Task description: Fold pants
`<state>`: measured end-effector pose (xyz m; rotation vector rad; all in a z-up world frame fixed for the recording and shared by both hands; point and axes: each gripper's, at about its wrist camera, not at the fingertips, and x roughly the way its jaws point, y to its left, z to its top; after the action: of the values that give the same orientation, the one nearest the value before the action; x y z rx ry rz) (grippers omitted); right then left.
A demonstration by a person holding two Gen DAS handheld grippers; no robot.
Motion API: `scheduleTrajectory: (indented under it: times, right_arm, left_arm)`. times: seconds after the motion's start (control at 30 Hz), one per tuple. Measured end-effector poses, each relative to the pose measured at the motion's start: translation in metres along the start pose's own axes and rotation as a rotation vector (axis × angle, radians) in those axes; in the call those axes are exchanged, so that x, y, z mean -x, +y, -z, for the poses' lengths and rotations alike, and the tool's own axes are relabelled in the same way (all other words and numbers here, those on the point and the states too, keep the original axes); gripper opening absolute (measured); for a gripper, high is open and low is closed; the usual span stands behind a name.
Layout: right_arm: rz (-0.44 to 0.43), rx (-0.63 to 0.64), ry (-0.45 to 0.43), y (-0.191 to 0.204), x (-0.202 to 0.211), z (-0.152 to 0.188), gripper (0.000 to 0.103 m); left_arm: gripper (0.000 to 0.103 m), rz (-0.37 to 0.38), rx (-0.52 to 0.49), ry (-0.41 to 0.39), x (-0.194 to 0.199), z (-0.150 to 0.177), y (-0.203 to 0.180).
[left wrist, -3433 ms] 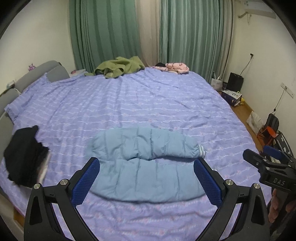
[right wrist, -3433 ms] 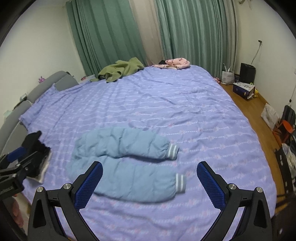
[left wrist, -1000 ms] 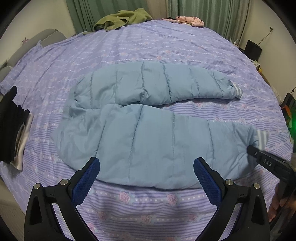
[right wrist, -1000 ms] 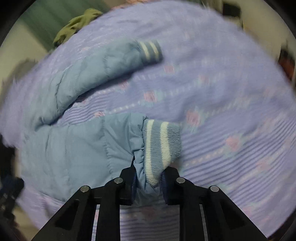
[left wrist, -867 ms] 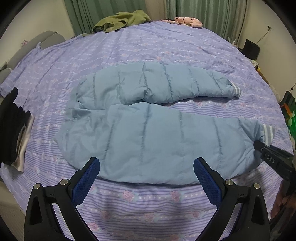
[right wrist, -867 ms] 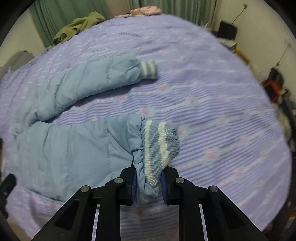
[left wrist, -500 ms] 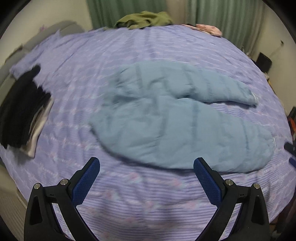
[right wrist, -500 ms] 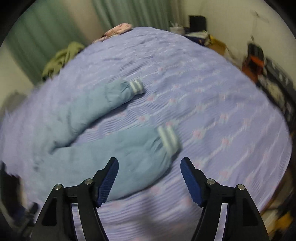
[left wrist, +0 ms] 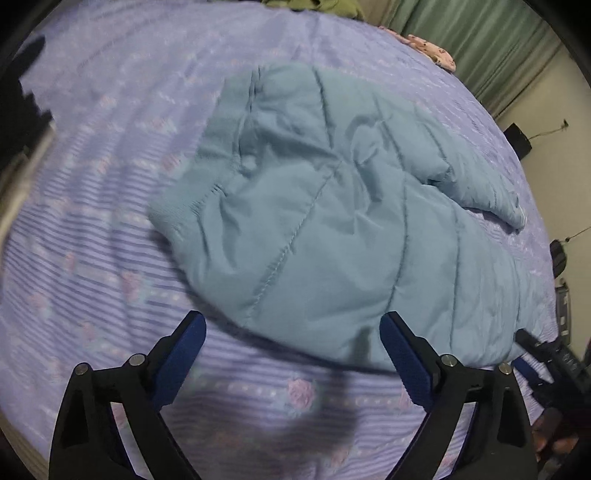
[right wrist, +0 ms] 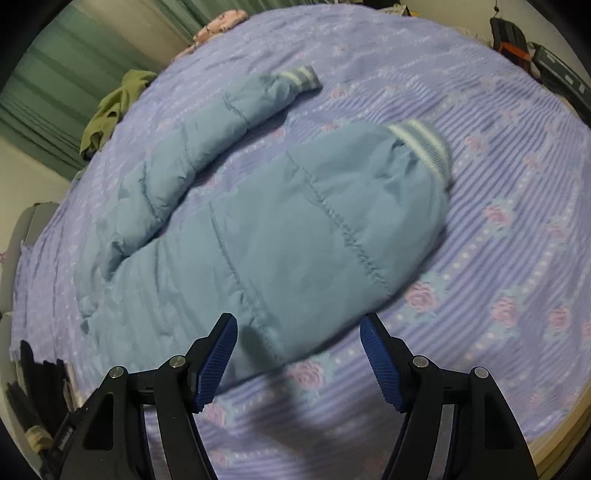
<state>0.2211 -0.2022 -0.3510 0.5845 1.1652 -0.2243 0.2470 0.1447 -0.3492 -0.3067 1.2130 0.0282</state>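
Note:
Light blue quilted pants lie flat on the purple striped bed sheet, legs spread apart. In the left wrist view the waistband is at left and the legs run off to the right. My left gripper is open and empty, just above the pants' near edge by the waist. In the right wrist view the pants show both striped cuffs, the near cuff and the far cuff. My right gripper is open and empty over the near leg's lower edge.
A green garment and a pink garment lie at the far end of the bed. A black pile sits at the bed's left edge. Green curtains hang behind. Bags stand on the floor to the right.
My right gripper let go of the near leg's cuff, opened and drew back toward the leg's near edge. My left gripper moved left and down toward the waist end.

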Motion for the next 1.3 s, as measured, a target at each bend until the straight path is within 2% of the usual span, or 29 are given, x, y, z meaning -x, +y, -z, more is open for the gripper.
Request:
scheduleTrajectory:
  times: [0.13,0.17,0.2,0.23,0.27,0.3,0.37,0.43,0.67,0.9,1.13,1.3]
  right_arm:
    - [0.025,-0.009,0.033,0.001,-0.024,-0.003,0.069]
    - [0.028,-0.01,0.036,0.002,-0.027,-0.004,0.065]
    - [0.036,-0.006,0.035,0.003,-0.029,-0.005,0.054]
    - [0.043,0.0,0.036,0.006,-0.029,-0.007,0.049]
    - [0.036,0.003,0.039,0.007,-0.028,-0.007,0.037]
    - [0.027,0.011,0.04,0.01,-0.024,-0.009,0.025]
    - [0.028,0.026,0.033,0.016,-0.015,-0.011,0.014]
    - [0.041,0.064,-0.008,0.028,0.007,-0.011,0.013]
    - [0.01,0.087,-0.113,0.056,0.077,-0.016,0.013]
    - [0.022,0.161,-0.159,0.074,0.123,-0.031,0.013]
    - [0.013,0.177,-0.144,0.089,0.133,-0.053,0.012]
    - [0.023,0.147,-0.087,0.095,0.114,-0.081,0.012]
  left_arm:
    - [0.089,0.066,0.055,0.05,-0.025,-0.008,0.005]
    - [0.084,0.076,0.065,0.059,-0.029,-0.009,0.006]
    - [0.081,0.086,0.074,0.067,-0.032,-0.009,0.005]
    - [0.071,0.094,0.079,0.072,-0.033,-0.01,0.004]
    - [0.057,0.087,0.078,0.073,-0.032,-0.01,0.003]
    - [0.05,0.068,0.079,0.07,-0.028,-0.01,0.001]
    - [0.027,0.076,0.082,0.064,-0.017,-0.012,0.002]
    - [0.022,0.101,0.082,0.043,0.0,-0.014,0.001]
    - [0.018,0.098,0.026,-0.043,0.059,-0.031,-0.008]
    - [0.016,0.097,0.045,-0.084,0.097,-0.053,-0.013]
    - [0.016,0.039,0.074,-0.055,0.1,-0.075,-0.024]
    - [0.016,0.0,0.094,-0.034,0.091,-0.101,-0.03]
